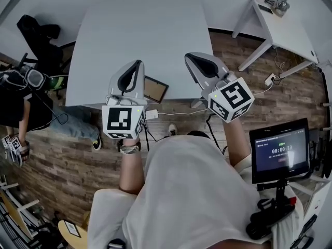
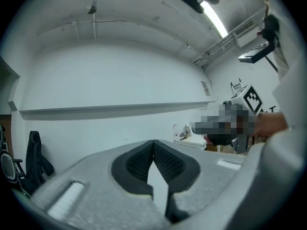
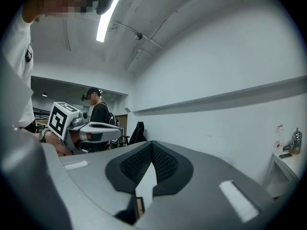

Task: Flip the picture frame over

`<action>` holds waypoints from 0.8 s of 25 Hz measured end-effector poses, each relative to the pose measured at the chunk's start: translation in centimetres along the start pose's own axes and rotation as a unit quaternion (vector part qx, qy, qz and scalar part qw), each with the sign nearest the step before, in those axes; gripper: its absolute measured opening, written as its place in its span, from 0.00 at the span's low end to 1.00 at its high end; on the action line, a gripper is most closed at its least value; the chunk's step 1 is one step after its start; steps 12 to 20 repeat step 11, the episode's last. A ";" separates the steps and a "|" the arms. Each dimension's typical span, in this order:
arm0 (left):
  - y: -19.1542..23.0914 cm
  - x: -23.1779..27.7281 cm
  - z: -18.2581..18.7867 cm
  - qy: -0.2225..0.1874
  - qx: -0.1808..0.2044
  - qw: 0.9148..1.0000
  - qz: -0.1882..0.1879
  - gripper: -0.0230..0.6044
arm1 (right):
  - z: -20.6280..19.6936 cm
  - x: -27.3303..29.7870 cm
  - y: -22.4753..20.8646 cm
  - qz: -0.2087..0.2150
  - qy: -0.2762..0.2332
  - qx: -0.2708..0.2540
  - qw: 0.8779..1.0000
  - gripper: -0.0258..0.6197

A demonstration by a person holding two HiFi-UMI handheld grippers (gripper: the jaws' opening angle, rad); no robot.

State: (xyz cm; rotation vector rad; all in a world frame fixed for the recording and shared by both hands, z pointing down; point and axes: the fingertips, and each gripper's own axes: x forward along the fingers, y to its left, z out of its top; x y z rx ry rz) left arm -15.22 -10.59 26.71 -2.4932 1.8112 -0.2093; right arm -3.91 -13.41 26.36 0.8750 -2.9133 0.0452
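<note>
The picture frame [image 1: 155,88], dark-edged with a brown face, lies flat at the near edge of the grey table [image 1: 135,30]; my left gripper covers its left part. Both grippers are held up in the air above that edge and point level toward the far wall. The left gripper [image 1: 138,64] [image 2: 153,142] is shut with nothing between its jaws. The right gripper [image 1: 189,56] [image 3: 151,143] is also shut and empty, to the right of the frame. A sliver of the frame [image 3: 139,206] shows below the right jaws.
A white side table [image 1: 290,30] with small items stands at the far right. A black chair [image 1: 39,40] and another person [image 1: 21,102] are at the left. A monitor on a stand [image 1: 280,149] is near my right side. Cables run across the wooden floor.
</note>
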 end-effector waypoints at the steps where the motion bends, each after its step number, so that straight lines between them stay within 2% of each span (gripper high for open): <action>1: -0.1 0.1 0.1 -0.001 0.001 1.000 -0.002 0.04 | 0.2 0.0 -0.1 0.000 -0.002 -0.001 1.000 0.04; 8: -0.5 0.6 1.2 -0.006 0.015 1.000 -0.008 0.04 | 1.6 -0.2 0.1 0.005 -0.017 -0.012 1.000 0.04; 20: -0.6 0.5 1.4 -0.008 0.019 1.000 -0.007 0.04 | 1.7 -0.2 0.2 0.009 -0.017 -0.013 1.000 0.04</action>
